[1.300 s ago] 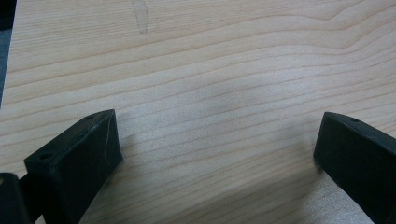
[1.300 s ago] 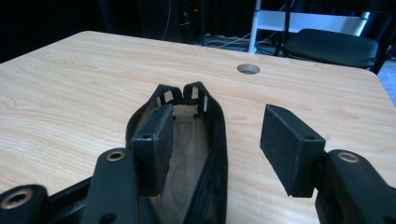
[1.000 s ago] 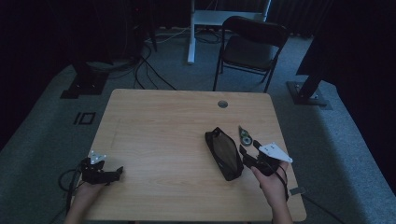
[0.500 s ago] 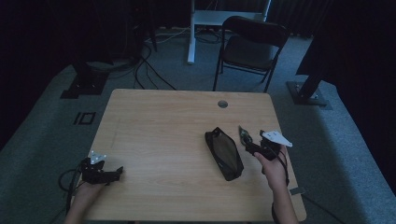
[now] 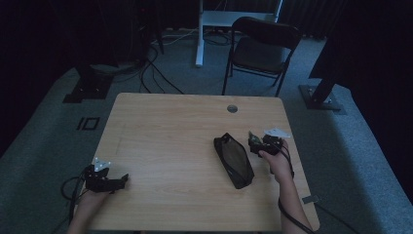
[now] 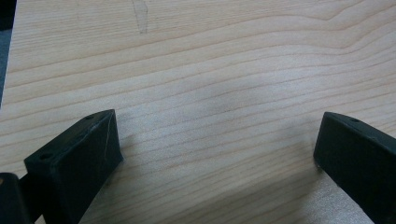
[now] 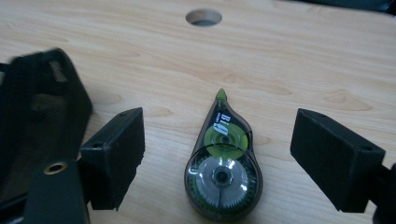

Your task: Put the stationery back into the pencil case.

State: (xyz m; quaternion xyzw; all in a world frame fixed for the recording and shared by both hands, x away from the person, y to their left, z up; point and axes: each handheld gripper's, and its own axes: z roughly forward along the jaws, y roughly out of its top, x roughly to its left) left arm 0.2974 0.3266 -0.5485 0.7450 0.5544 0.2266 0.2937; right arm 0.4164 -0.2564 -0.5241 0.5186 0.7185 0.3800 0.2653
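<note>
I see the correction tape dispenser (image 7: 223, 171) flat on the bench (image 5: 170, 126), near its right edge, green tip toward the far edge and the cable hole (image 7: 203, 17). My right gripper (image 7: 217, 161) stands over it, jaws spread wide on either side, not touching it. The black mesh pouch (image 5: 234, 160) lies just left of it. Bare wood fills the middle. My left gripper (image 6: 217, 149), jaws wide apart, rests at the near left corner.
</note>
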